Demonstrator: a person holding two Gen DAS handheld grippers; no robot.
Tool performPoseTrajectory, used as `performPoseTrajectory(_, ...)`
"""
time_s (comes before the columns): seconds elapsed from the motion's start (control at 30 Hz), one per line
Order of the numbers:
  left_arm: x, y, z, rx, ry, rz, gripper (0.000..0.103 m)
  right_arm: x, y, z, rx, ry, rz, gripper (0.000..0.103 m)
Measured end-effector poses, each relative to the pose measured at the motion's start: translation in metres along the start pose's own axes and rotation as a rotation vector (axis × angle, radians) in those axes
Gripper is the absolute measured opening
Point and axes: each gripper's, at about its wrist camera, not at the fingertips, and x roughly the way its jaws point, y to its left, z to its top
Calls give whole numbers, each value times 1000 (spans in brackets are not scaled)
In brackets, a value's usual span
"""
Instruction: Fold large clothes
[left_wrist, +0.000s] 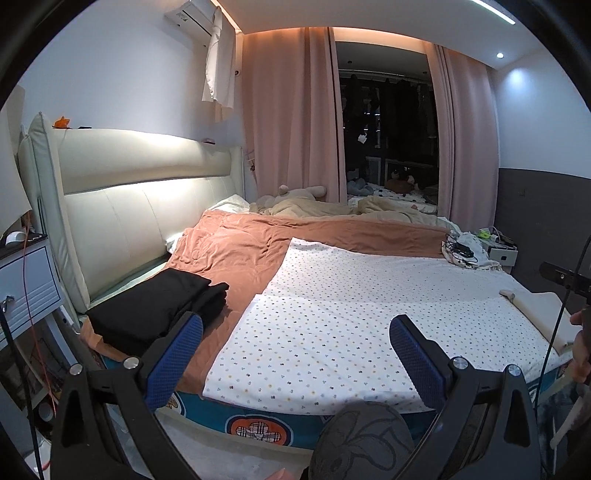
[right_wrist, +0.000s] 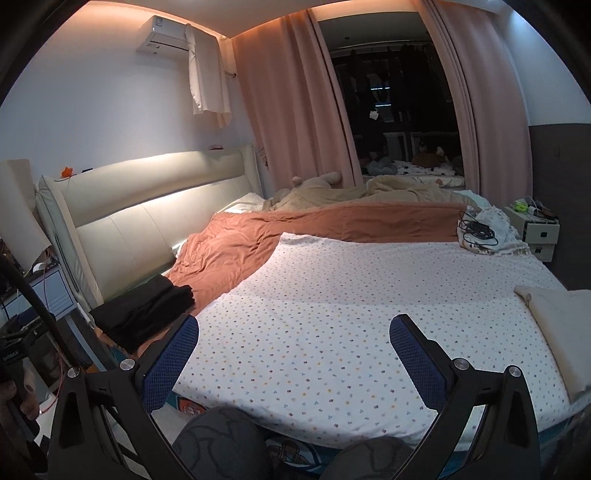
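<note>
Bed with white dotted sheet (right_wrist: 332, 314) over an orange blanket (right_wrist: 240, 243); cream headboard (right_wrist: 147, 206) left, pink curtains (right_wrist: 288, 92) behind. Folded black clothes (left_wrist: 155, 306) lie at the near left corner. Left gripper (left_wrist: 295, 350) and right gripper (right_wrist: 293, 350) both spread wide, holding nothing.

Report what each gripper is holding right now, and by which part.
Nothing is held. The left gripper and right gripper are both open above the dotted sheet; the folded black garment lies untouched.

The left gripper (left_wrist: 295, 332) sits low in its frame with its two blue fingers (left_wrist: 177, 354) wide apart, holding nothing. The right gripper (right_wrist: 293, 332) looks the same, fingers (right_wrist: 417, 358) spread and bare.
</note>
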Motion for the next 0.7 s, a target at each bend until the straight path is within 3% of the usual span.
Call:
performPoseTrajectory(0.2,-16,-5,-12,-12,-26,-6,103,-13,6,-22,10,-5,-16,103)
performPoseTrajectory(0.4,-18,-6,-26,-34,-12,-23,103,-21,4,-40,-6,-23,-68,103)
performPoseTrajectory(0.7,-15,-10,-45,-47,17,-48,103,-17,17,-61,-24,2,-75,103)
